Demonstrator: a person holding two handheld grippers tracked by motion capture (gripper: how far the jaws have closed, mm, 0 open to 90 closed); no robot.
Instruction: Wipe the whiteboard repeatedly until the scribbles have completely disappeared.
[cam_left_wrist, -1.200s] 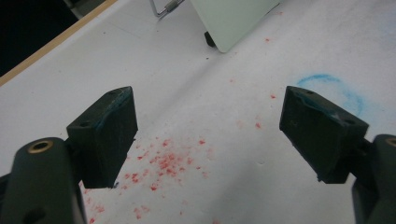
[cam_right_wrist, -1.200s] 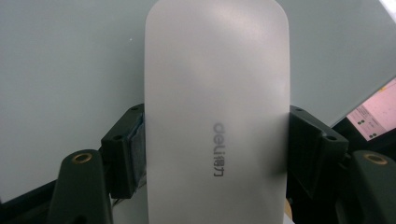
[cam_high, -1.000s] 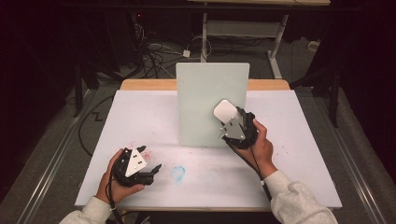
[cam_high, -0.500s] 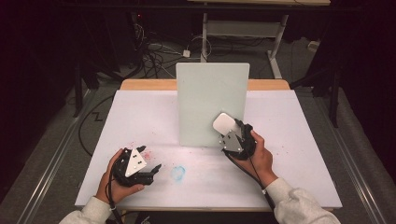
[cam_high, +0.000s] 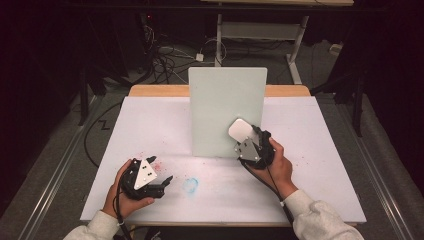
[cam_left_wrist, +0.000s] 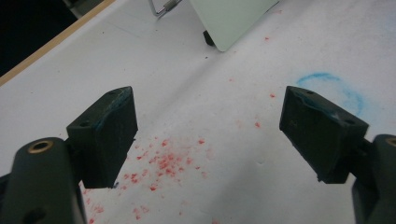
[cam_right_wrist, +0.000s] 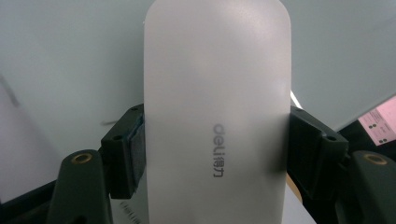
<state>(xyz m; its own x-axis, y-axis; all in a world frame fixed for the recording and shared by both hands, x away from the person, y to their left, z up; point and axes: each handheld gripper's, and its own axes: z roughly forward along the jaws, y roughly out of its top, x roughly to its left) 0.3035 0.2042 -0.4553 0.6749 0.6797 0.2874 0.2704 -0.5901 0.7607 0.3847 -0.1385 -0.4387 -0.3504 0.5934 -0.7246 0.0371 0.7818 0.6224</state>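
A pale green board (cam_high: 225, 105) stands upright in the middle of the white table (cam_high: 150, 120). My right gripper (cam_high: 246, 138) is shut on a white eraser (cam_high: 241, 129) and holds it against the board's lower right part. In the right gripper view the eraser (cam_right_wrist: 215, 93), marked with a grey logo, is clamped between both pads (cam_right_wrist: 126, 154) with the board (cam_right_wrist: 70, 56) right behind it. My left gripper (cam_high: 161, 170) lies low at the table's front left, open. Its pads (cam_left_wrist: 107, 135) stand wide apart over red specks (cam_left_wrist: 168, 161).
A faint blue ring (cam_high: 190, 185) is drawn on the table between the hands; the left gripper view has this ring (cam_left_wrist: 334, 88) beside its right jaw. Red specks (cam_high: 159, 161) lie by the left gripper. Cables (cam_high: 165, 55) and a desk frame (cam_high: 260, 30) sit on the floor behind.
My right gripper has slid the eraser down the board's face toward its lower right corner. The left hand has stayed where it was.
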